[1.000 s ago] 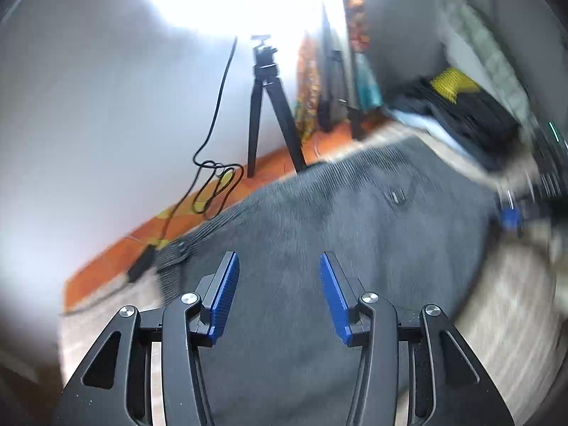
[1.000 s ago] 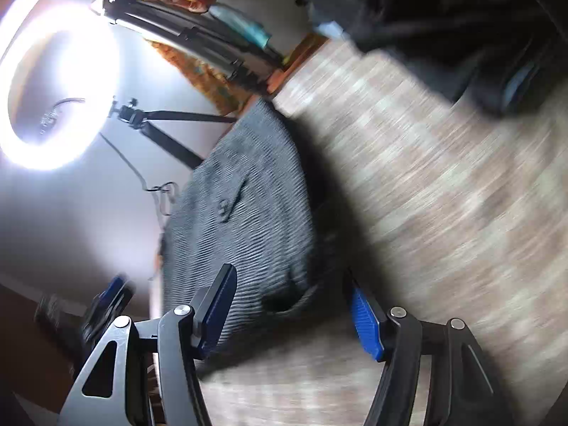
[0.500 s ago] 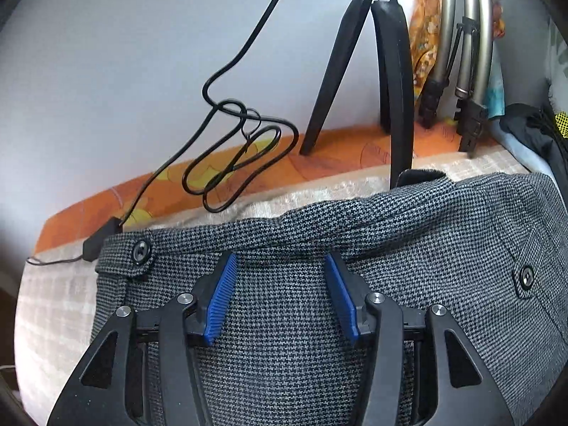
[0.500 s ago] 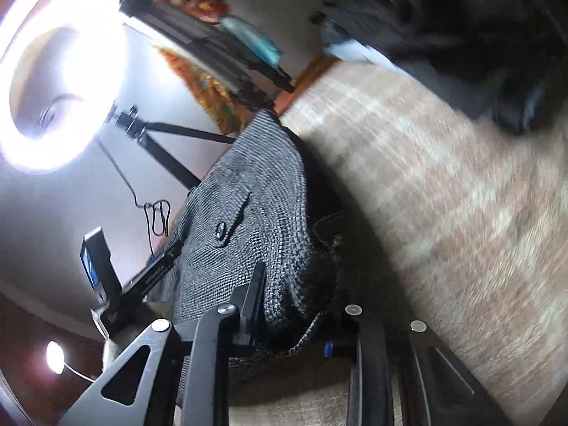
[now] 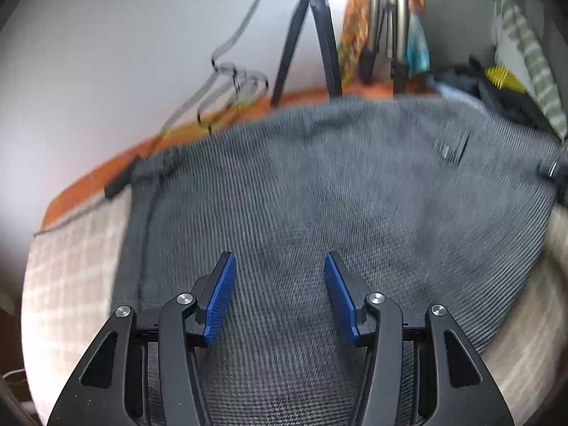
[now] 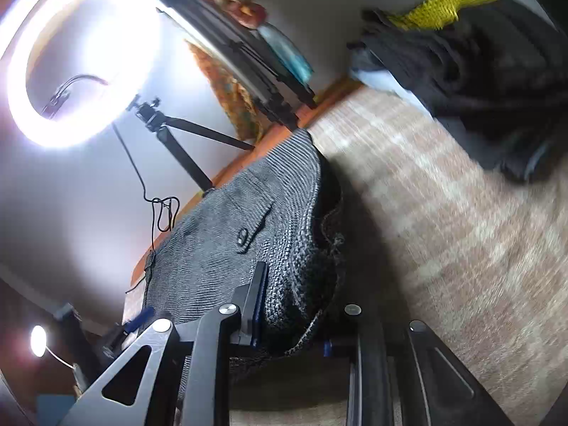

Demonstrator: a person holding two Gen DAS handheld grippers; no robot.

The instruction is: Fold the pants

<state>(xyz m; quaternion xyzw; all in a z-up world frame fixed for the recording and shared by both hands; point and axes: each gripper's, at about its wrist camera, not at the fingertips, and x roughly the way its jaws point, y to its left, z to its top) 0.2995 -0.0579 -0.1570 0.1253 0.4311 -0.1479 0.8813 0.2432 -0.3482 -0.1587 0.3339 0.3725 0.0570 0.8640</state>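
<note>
Currently the pants (image 5: 337, 213) lie spread on the checked bed cover (image 5: 71, 266), waistband toward the wall and tripod (image 5: 312, 35). My right gripper (image 6: 294, 305) has its jaws clamped on the thick side edge of the pants (image 6: 284, 213), lifting it off the cover; I judge this grip is meant to carry that edge across for a fold. My left gripper (image 5: 277, 294) hangs over the middle of the cloth, jaws apart and empty, placed to take a hold or press down.
</note>
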